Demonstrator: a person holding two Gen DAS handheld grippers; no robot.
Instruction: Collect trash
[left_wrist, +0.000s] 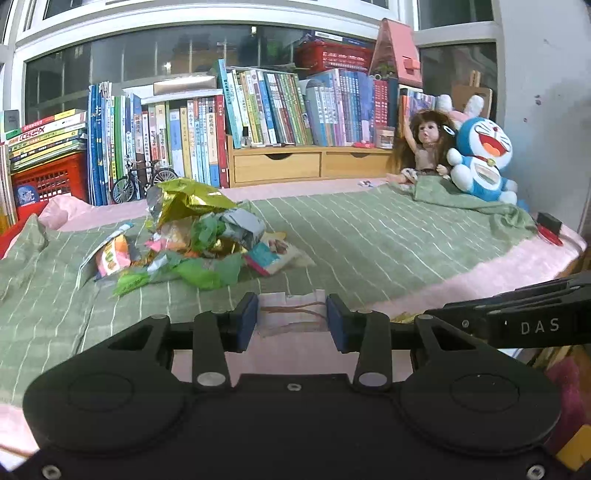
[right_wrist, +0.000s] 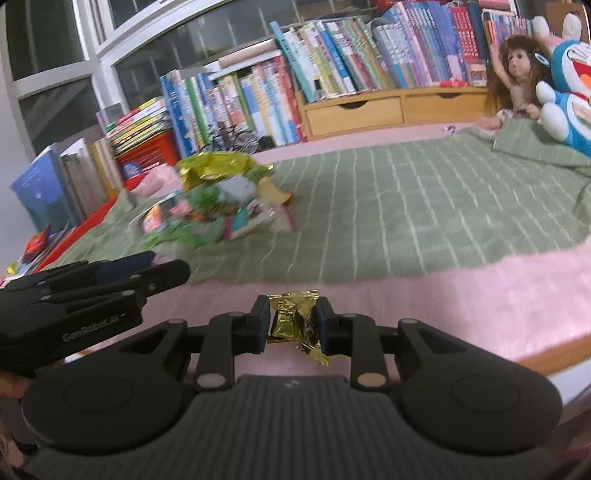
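crinkled glossy gold foil wrapper (right_wrist: 293, 319), matt white paper scrap (left_wrist: 291, 314), woven green cloth blanket (left_wrist: 388, 240), smooth wooden drawers (left_wrist: 295, 164).

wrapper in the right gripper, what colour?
Shiny gold foil, crinkled. The wrapper shows best in the right wrist view, pinched between the right gripper pads.

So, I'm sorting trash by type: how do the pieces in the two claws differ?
The left claw holds a flat white paper scrap with brown streaks; the right claw holds a crumpled, shiny gold foil wrapper. The scrap looks wider; the wrapper is bunched. Both are pinched between blue pads.
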